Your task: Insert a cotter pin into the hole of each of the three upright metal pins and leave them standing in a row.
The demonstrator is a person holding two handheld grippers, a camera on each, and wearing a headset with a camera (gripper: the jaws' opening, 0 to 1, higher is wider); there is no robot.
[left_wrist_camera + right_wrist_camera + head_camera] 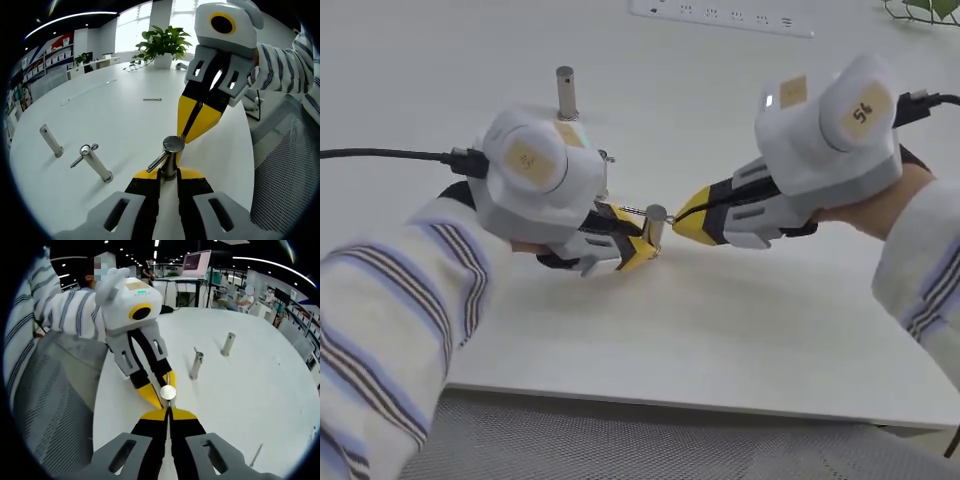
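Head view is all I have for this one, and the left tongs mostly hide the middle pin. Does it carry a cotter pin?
Observer: Yes. In the left gripper view, the middle pin has a cotter pin through its hole.
Reviewer: And the far pin?
Observer: The far pin stands upright, and the hole near its top is empty.
Reviewer: Is there a spare for it?
Observer: Yes, a spare cotter pin lies loose on the table.
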